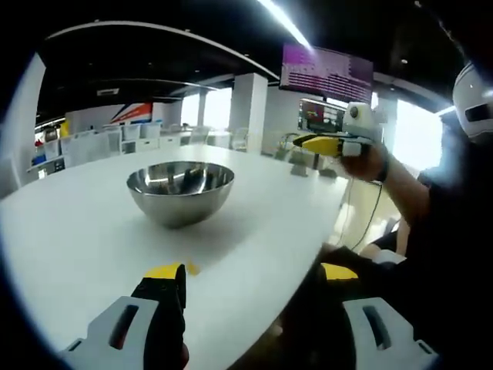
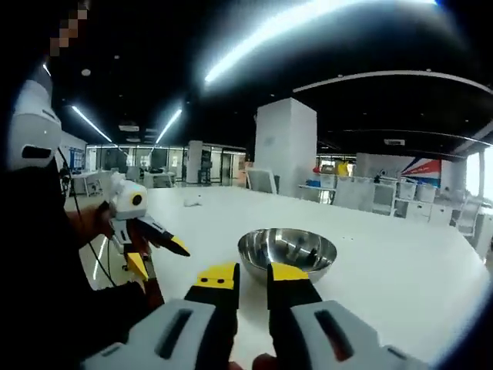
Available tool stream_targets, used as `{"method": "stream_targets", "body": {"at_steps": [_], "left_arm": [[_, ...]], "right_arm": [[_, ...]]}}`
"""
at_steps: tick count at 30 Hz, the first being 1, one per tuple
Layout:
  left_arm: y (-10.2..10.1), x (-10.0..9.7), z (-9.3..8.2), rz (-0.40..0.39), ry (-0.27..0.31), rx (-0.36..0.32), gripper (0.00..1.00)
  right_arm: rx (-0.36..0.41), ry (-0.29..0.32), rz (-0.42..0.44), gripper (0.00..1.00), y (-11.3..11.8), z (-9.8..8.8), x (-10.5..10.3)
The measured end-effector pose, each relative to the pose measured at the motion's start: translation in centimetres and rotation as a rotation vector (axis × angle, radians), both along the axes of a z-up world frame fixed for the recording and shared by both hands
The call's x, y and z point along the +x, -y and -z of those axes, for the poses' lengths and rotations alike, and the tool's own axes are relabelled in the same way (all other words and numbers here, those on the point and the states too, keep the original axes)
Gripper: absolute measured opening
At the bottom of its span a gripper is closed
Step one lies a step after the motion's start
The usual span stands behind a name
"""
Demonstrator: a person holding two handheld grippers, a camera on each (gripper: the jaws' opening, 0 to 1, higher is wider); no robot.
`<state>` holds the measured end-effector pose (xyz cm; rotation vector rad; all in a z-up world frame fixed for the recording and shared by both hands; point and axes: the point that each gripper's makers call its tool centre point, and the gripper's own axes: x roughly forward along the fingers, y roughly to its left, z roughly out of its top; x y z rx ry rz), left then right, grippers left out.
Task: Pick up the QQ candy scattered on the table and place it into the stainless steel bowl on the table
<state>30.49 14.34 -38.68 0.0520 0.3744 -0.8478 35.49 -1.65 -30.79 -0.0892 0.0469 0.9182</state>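
The left tongs [image 1: 250, 277] are gaping wide, gripping nothing, hovering over the tabletop's [image 1: 69, 239] near edge. The right tongs [image 2: 251, 276] are sitting nearly closed, empty, before the central stainless steel bowl [image 2: 286, 253].

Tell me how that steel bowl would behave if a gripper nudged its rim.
The stainless steel bowl has a rounded underside, so it would probably rock. On the smooth white table it might also slide. It looks thin-walled, so likely light.
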Motion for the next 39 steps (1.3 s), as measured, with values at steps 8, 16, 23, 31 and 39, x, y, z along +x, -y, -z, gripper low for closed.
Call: {"method": "stream_targets", "body": {"at_steps": [8, 16, 23, 31, 39], "left_arm": [[0.3, -0.1, -0.4, 0.008, 0.01, 0.007, 0.69], [0.0, 0.0, -0.5, -0.005, 0.012, 0.007, 0.69], [0.2, -0.1, -0.4, -0.003, 0.011, 0.005, 0.69], [-0.2, -0.2, -0.6, -0.012, 0.016, 0.001, 0.69], [-0.3, -0.5, -0.8, -0.011, 0.019, -0.002, 0.69]], "right_arm": [[-0.001, -0.005, 0.017, 0.15, 0.7, 1.8, -0.4], [-0.006, -0.007, 0.0, 0.15, 0.7, 1.5, -1.0], [-0.058, -0.042, -0.047, 0.15, -0.3, 2.9, -1.9], [-0.135, -0.067, -0.102, 0.16, -4.4, 5.3, -1.3], [-0.264, -0.079, -0.194, 0.16, -11.5, 8.7, 0.4]]}}
